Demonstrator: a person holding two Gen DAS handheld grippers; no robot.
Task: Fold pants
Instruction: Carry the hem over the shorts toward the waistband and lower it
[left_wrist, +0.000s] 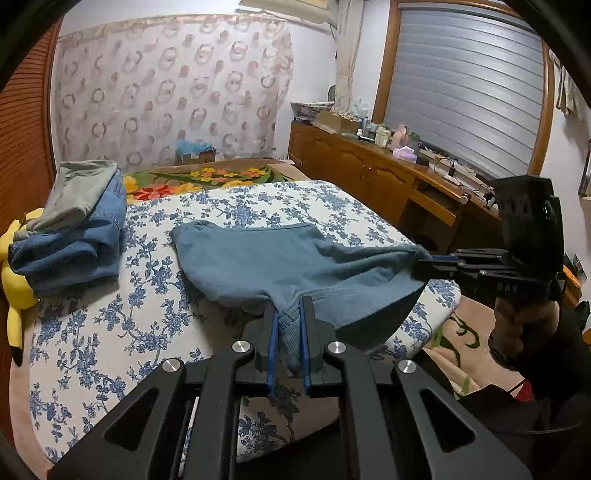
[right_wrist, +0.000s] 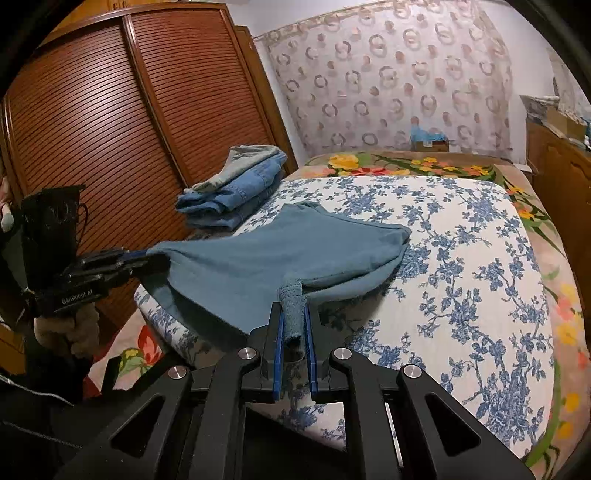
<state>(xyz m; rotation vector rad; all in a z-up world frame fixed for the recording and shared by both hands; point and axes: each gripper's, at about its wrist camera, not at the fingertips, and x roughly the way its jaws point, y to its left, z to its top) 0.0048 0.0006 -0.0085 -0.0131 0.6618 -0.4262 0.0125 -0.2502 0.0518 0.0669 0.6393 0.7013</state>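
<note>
Beyond pants (left_wrist: 295, 258), left-view-only dresser (left_wrist: 362, 166)

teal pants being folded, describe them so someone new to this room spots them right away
Start at the bed's blue-and-white floral quilt. The teal knit pants lie spread mid-quilt, their near ends pinched by the left gripper and right gripper. Unlike the stacked denim and grey clothes by the wardrobe, they are unfolded and partly lifted.
</note>
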